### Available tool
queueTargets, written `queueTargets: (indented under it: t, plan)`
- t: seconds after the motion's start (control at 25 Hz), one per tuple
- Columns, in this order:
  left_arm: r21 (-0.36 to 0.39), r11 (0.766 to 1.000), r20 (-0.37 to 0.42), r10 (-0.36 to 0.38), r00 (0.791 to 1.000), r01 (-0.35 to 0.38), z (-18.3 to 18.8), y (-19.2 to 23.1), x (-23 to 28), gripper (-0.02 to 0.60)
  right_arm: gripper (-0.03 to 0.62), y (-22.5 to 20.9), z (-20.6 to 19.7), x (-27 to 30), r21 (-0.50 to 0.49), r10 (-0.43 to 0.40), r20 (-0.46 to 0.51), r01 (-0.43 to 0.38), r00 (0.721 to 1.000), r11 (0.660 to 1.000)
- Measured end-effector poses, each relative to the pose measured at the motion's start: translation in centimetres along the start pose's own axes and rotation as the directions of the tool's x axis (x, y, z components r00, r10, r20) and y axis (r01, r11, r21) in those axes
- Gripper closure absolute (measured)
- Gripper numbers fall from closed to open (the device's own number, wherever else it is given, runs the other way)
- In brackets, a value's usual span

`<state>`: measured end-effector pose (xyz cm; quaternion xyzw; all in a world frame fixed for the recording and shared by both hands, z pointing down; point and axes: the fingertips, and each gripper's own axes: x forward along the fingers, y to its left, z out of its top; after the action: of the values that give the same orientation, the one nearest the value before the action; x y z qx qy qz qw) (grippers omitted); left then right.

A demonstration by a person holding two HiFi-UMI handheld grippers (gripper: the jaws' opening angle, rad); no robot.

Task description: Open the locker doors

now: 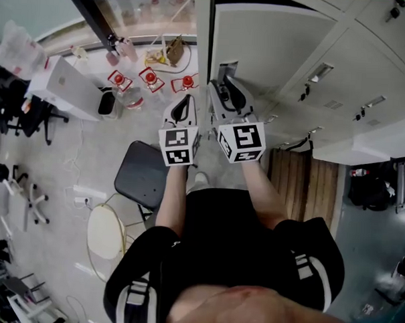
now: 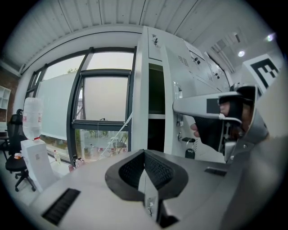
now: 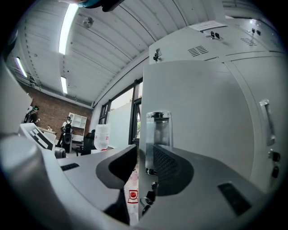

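Pale grey metal locker door (image 3: 198, 117), at the window end of the locker bank, stands partly open. The right gripper (image 3: 144, 155) pinches its free edge beside a glossy handle (image 3: 158, 130). The left gripper (image 2: 145, 155) is closed and empty. Opening seems underway, and the next move is likely to swing the door wider. The dark open compartment (image 2: 155, 103) shows no contents.

Lockers (image 1: 371, 58) at 2 o'clock. Open door (image 1: 274, 47) at 12. Chair (image 1: 143, 175) at 8, water dispenser (image 1: 65, 88) at 10.
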<state>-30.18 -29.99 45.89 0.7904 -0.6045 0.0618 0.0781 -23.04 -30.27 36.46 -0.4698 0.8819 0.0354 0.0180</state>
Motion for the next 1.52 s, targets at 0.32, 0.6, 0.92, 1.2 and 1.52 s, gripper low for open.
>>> queueTargets:
  t: [0.32,0.6,0.92,1.2,1.52]
  plan:
    - [-0.006,0.999,0.023,0.044,0.999,-0.044,0.1,-3.1,-3.4,0.572,0.484,0.7,0.4,-4.9,0.011,0.1,-0.014,-0.1,0.995,0.995]
    - [-0.013,0.998,0.03,0.069,0.997,-0.069,-0.3,-7.4,-6.4,0.572,0.474,0.4,1.0,-9.8,0.046,0.157,0.016,-0.158,0.987,0.986]
    - [-0.007,0.998,0.019,0.066,0.998,-0.066,-1.7,-13.0,-10.0,0.572,0.47,-1.6,1.2,-15.7,0.077,0.17,0.052,-0.174,0.984,0.982]
    - [0.008,0.998,0.003,0.068,0.998,-0.068,-2.3,-15.0,-11.7,0.572,0.468,-3.2,1.4,-18.8,0.06,0.152,0.059,-0.155,0.987,0.986]
    - [0.048,0.999,-0.005,0.007,1.0,-0.007,-2.0,-19.1,-11.7,0.572,0.495,-5.2,1.9,-22.8,0.013,0.085,0.076,-0.086,0.994,0.996]
